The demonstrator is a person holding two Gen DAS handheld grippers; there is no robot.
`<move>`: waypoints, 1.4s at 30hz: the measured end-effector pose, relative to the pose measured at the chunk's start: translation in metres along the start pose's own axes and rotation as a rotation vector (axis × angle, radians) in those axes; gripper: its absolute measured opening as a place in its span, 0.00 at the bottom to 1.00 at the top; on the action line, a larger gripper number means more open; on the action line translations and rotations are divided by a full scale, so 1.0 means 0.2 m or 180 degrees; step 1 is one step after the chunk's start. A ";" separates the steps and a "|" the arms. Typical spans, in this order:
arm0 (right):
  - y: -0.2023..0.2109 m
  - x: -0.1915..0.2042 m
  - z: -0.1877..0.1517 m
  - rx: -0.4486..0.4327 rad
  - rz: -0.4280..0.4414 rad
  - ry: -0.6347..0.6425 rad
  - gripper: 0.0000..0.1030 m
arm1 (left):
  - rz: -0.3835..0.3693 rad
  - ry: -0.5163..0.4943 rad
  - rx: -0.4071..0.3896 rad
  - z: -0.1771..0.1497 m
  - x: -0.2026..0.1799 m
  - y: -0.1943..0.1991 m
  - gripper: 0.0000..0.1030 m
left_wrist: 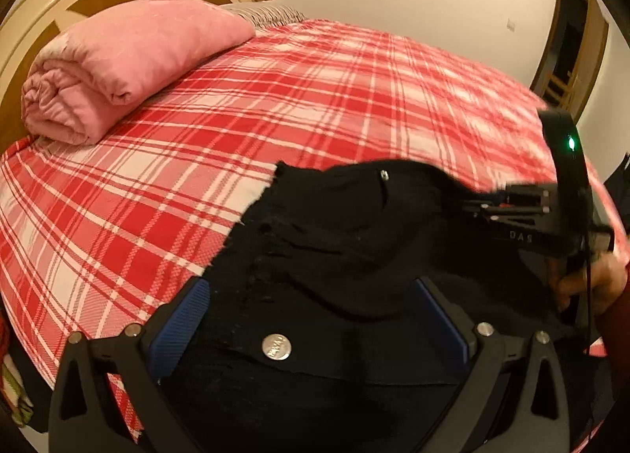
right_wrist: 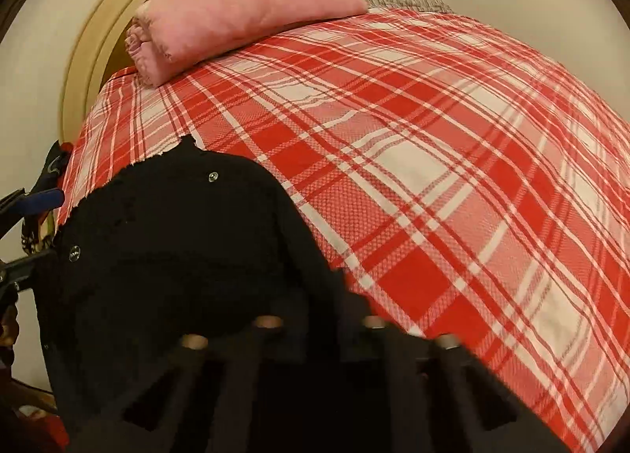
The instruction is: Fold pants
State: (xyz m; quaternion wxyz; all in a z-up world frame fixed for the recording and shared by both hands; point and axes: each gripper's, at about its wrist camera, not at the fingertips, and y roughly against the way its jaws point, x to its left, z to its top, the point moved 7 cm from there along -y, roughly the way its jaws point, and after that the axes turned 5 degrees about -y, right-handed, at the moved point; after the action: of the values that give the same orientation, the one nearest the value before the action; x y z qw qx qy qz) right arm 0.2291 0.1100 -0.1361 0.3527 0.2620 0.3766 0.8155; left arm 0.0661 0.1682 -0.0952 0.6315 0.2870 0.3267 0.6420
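Left wrist view: my left tool [left_wrist: 311, 319] gapes wide over black pants [left_wrist: 334, 232] at lower middle; my right tool [left_wrist: 468, 193] pinches them shut.

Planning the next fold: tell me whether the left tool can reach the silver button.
Probably yes: the silver button lies uncovered on the black pants, between the left tool's open pads.

— Where are the pants [left_wrist: 323, 240] found?
— They are spread on the near part of the bed cover [left_wrist: 275, 106], between the left gripper's [left_wrist: 311, 319] fingers, with the right gripper [left_wrist: 468, 209] at their right edge.
— And behind?
— A rolled blanket [left_wrist: 130, 59] is laid against the headboard [left_wrist: 51, 8], far left.
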 end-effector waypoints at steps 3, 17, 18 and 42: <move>0.16 0.06 0.01 -0.0251 -0.0074 0.0012 0.03 | -0.0125 0.0105 -0.0030 0.02 0.02 0.04 1.00; 0.54 0.82 -0.56 -0.1010 -0.0894 0.0946 0.03 | -0.0940 0.0336 -0.0226 0.00 -0.03 0.38 1.00; 0.52 0.84 -0.59 -0.1016 -0.0953 0.0939 0.03 | -0.0969 0.0306 -0.0197 -0.03 -0.06 0.38 1.00; 1.22 0.18 -0.98 -0.1758 -0.0968 -0.1431 0.79 | -0.1403 0.1094 -0.0238 -0.20 -0.12 0.18 0.16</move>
State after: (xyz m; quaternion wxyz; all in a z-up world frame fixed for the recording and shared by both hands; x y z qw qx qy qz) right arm -0.0211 -0.0599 -0.0477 0.6007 0.2706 0.0907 0.7468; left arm 0.0141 0.1421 -0.0906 0.7014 0.0724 0.4596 0.5400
